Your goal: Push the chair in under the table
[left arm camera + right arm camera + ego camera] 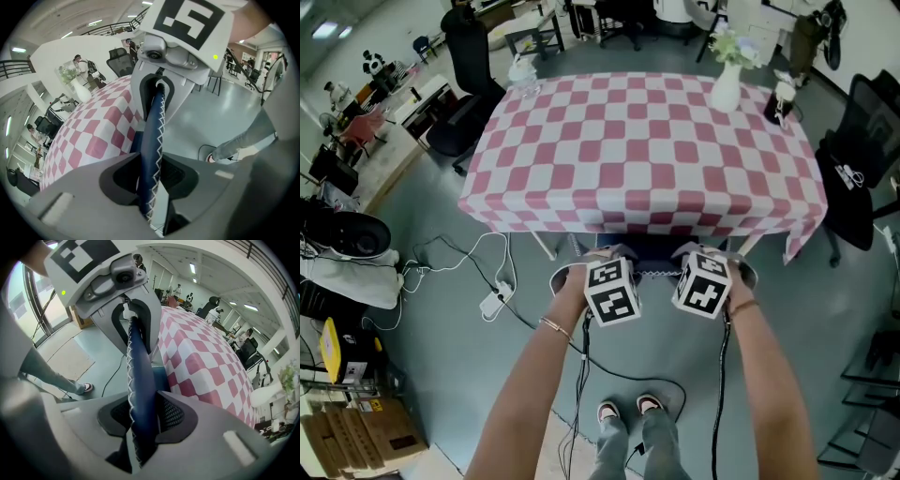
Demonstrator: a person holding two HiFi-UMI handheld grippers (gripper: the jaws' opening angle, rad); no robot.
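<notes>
The chair is at the middle of the table's point(517, 103) near edge. From the head view only the top edge of its navy backrest point(657, 270) shows, just below the hanging hem of the pink-and-white checked tablecloth point(649, 214). The seat and legs are hidden, so I cannot tell whether it stands on feet or castors. The left gripper point(151, 177) is clamped on that top edge, with the stitched navy padding filling the gap between its pads. The right gripper point(143, 417) grips the same edge a little further along, its pads against both faces of the backrest. The covering looks like smooth padded upholstery with a white zigzag seam, so it will probably give a little under the pads before the stiff frame inside takes the load. It may also be somewhat slippery if the grip is light. A chair of this kind is likely moderate in weight and should slide over the smooth grey floor point(459, 319) rather than need lifting. The top of the backrest is a sensible place to hold it, one gripper towards each side as now. An even push from both should keep it going in straight and stop it from swivelling. A push this high could tip the chair if a leg catches. The cloth's hem hangs close to the backrest and could drag with it.
</notes>
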